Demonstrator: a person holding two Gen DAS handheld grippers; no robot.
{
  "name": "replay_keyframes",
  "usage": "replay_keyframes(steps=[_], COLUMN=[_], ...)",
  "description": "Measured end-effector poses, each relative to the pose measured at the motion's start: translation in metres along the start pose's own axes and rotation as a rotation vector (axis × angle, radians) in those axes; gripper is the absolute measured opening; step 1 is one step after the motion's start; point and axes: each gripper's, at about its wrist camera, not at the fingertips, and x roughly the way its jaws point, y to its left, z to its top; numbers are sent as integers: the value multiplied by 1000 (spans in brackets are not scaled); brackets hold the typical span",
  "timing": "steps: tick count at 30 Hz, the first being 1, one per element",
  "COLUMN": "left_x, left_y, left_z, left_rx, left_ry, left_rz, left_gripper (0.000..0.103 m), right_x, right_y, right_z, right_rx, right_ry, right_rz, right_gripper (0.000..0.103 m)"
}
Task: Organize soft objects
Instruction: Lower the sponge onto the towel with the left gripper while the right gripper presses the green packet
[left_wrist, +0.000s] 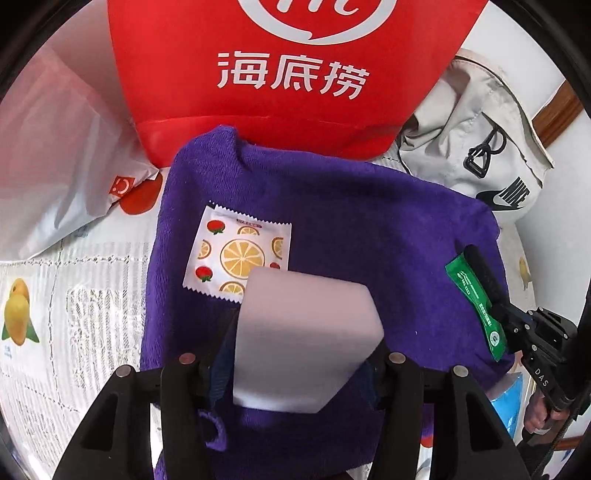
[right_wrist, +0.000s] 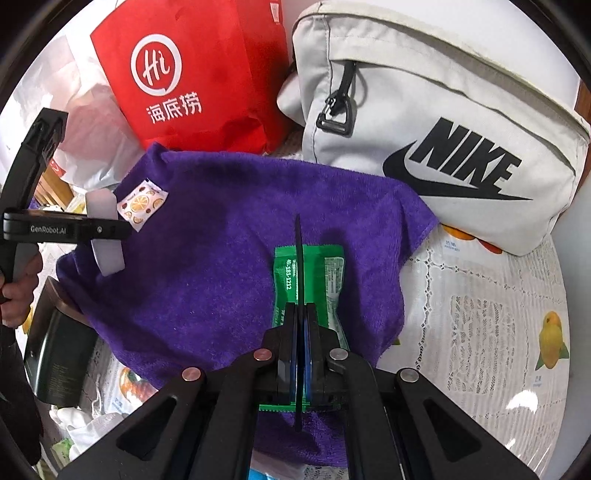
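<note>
Left gripper (left_wrist: 295, 332) clamps white sponge block (left_wrist: 299, 339) over purple towel (left_wrist: 332, 221); fruit-print sachet (left_wrist: 240, 254) lies on towel just beyond block. Only right wrist view shows right gripper (right_wrist: 300, 258), jaws pressed together on thin black strip (right_wrist: 298, 266) above green sachet (right_wrist: 332, 280) on towel. Behind towel: red bag (right_wrist: 192, 74), grey Nike bag (right_wrist: 443, 140). Lace tablecloth (right_wrist: 480, 314) with fruit print underneath.

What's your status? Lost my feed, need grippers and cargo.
Left gripper shut on white sponge block. Right gripper shut on green packet. Both over purple towel; fruit-print sachet on it. Nothing blocking.
</note>
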Motion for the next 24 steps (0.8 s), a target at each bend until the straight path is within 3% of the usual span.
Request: replay_keyframes(steps=[4,15,20,24], left_x=[5,2,-14,-26], left_y=[-1,8,10,8], left_z=[2,-3,-4,-7], left_rx=[4,-22,-28,-26], left_ry=[-1,26,-1,-15], left_rz=[36,20,39,42], left_gripper=[68,76,79,79], right_x=[5,6,-4,-18], right_y=[-3,-3,-6,-1], right_z=[0,0,-3,-6], right_rx=[15,10,13,-4], right_ry=[9,12,-5,-27], right_rz=[14,33,17,14], right_gripper=[3,4,28,29])
